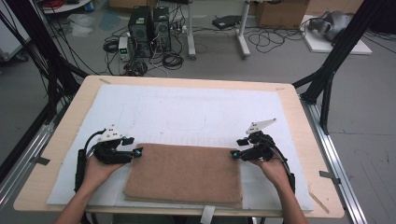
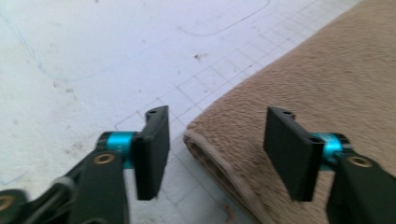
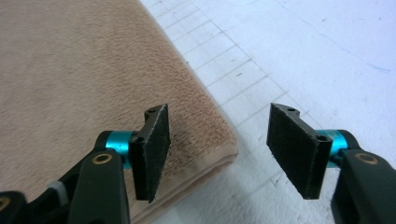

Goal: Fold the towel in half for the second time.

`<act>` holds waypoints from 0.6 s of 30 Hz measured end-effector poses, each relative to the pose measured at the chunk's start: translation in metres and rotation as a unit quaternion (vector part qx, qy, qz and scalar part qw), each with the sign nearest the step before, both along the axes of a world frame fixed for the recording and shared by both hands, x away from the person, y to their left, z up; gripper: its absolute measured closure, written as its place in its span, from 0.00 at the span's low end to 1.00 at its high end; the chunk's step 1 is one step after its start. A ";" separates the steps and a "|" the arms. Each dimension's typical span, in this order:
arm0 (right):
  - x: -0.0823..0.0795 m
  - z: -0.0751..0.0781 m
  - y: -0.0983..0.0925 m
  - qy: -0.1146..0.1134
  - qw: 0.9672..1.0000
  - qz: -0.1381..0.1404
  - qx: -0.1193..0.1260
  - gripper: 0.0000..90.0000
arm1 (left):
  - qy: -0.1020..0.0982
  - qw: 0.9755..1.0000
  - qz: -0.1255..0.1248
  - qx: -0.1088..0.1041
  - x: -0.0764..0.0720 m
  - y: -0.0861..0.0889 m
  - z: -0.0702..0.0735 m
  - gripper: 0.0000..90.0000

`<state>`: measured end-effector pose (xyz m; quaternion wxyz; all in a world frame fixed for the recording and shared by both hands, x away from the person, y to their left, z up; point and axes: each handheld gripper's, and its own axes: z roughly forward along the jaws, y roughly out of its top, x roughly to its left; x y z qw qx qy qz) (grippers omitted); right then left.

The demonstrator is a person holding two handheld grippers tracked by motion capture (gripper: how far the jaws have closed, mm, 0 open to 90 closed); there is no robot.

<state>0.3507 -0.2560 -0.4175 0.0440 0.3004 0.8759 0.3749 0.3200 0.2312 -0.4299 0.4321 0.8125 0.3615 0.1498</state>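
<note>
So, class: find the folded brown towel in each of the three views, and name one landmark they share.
High view: the folded brown towel lies low centre, between the two grippers.
Left gripper view: it takes the right side, folded corner between the jaws.
Right gripper view: it takes the left side, corner between the jaws.
Shared landmark: the white gridded mat.

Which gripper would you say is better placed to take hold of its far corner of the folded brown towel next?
Left, slightly. The left gripper has the towel corner between its open fingers; the right gripper is open too, its corner lying nearer one finger.
</note>
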 end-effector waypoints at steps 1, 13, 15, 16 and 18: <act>0.001 -0.002 0.001 0.000 1.000 -0.001 -0.006 0.43 | 0.007 1.000 -0.001 0.005 0.002 -0.002 -0.003 0.42; 0.001 -0.015 0.010 0.039 0.999 0.035 -0.007 0.74 | 0.069 0.997 -0.033 -0.017 0.010 -0.005 -0.015 0.64; 0.001 -0.013 0.009 0.042 0.998 0.040 -0.003 0.82 | 0.062 0.997 -0.036 -0.011 0.007 -0.006 -0.014 0.74; 0.001 -0.012 0.009 0.043 0.998 0.041 -0.004 0.84 | 0.058 0.998 -0.035 -0.009 0.006 -0.008 -0.013 0.78; 0.000 -0.010 0.011 0.036 0.998 0.042 -0.010 0.86 | 0.051 0.998 -0.029 -0.007 0.003 -0.009 -0.012 0.83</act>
